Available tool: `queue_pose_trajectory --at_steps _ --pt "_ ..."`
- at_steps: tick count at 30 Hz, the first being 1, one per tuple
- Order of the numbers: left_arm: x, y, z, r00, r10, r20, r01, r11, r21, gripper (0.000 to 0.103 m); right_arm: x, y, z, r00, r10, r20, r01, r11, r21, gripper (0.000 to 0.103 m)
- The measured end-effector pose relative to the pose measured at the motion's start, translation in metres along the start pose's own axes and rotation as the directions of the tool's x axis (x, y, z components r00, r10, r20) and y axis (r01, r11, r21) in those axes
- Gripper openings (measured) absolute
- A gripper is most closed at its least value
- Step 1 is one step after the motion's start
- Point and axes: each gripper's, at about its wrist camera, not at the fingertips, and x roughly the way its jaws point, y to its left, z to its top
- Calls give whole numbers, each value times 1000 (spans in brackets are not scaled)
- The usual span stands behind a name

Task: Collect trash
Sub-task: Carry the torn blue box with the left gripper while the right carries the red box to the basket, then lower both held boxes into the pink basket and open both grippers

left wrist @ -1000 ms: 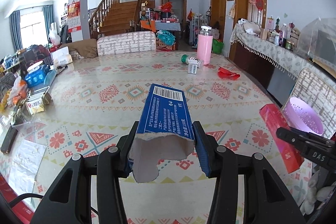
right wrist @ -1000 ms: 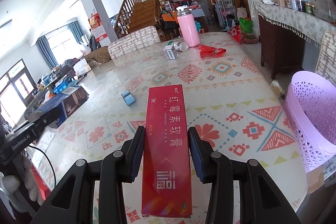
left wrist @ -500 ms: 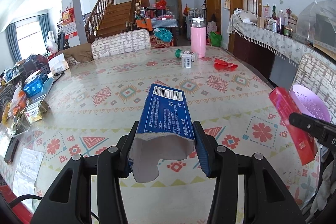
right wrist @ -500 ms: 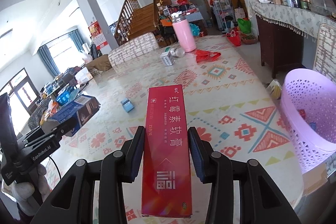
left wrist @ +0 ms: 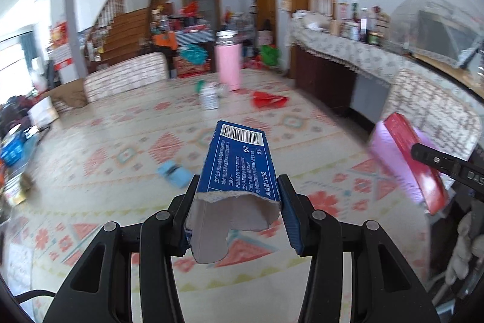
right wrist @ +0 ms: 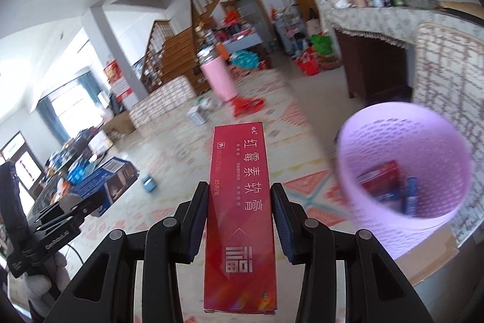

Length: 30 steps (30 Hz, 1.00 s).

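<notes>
My left gripper (left wrist: 237,196) is shut on a torn-open blue carton (left wrist: 239,168) held above the patterned table (left wrist: 121,153). My right gripper (right wrist: 240,196) is shut on a long red box (right wrist: 240,190), held left of and above the lilac perforated basket (right wrist: 405,141), which holds several small boxes. In the left wrist view the red box (left wrist: 414,159) and the basket (left wrist: 390,153) show at the right. In the right wrist view the blue carton (right wrist: 99,184) shows at the left.
On the table lie a small light-blue box (left wrist: 174,176), a red wrapper (left wrist: 269,100), a small white box with a tipped bottle (left wrist: 210,96) and a pink tumbler (left wrist: 228,63). Clutter lines the left edge. A chair back (right wrist: 450,72) stands behind the basket.
Both grippers have risen and swung right toward the basket. The red box is now close beside the basket's mouth. The light-blue box has come into the left wrist view.
</notes>
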Motion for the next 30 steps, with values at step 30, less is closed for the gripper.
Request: queue_pose_trajectory --at_steps 30 --pt "130 -199 93 800 -566 -199 576 818 -12 49 -22 -162 56 967 -250 54 231 945 232 46"
